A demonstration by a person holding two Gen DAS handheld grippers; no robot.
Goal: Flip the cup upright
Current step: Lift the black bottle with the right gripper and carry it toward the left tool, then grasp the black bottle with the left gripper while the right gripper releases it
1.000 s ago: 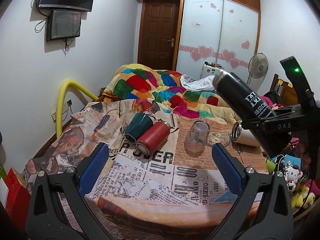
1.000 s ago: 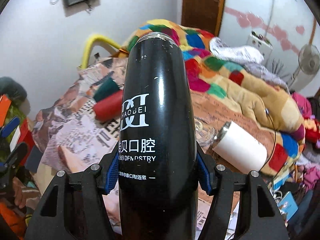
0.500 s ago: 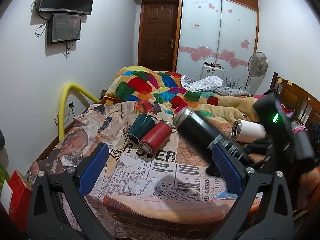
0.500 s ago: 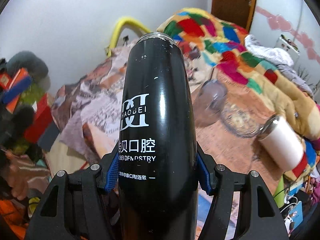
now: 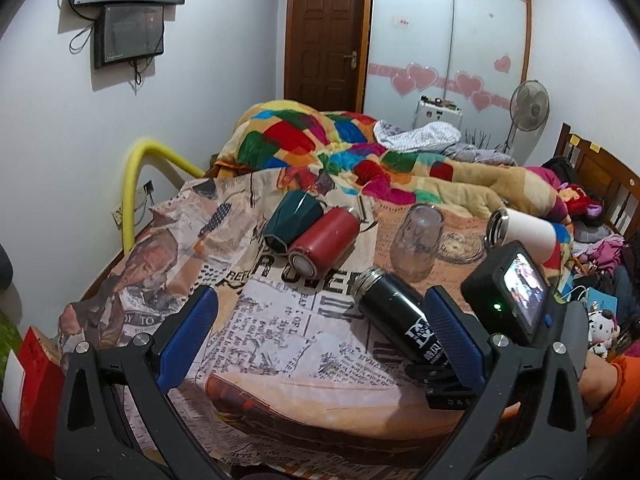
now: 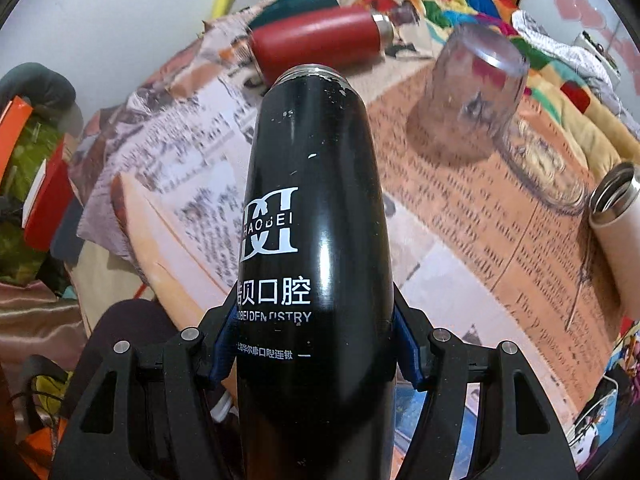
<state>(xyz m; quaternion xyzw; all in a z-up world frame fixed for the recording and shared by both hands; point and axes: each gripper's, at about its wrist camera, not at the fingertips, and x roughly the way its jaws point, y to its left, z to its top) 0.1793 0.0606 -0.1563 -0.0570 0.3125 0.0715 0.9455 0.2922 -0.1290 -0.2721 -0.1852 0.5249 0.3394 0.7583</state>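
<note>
A glossy black cup [image 6: 316, 216] with white lettering and a steel rim lies tilted, clamped between the right gripper's [image 6: 316, 354] blue pads; the left gripper [image 5: 320, 344] gapes, holding nothing.

The black flask's [image 6: 316, 240] base runs off the bottom edge; the blurred green cup [image 6: 296, 2] seems half-hidden behind the red bottle [image 6: 316, 40].

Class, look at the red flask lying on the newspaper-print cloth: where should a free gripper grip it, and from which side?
Grip the red flask mid-body from above, fingers across its width. It lies flat, the green cup crowding one side, so spare that finger room. The left gripper is open.
</note>
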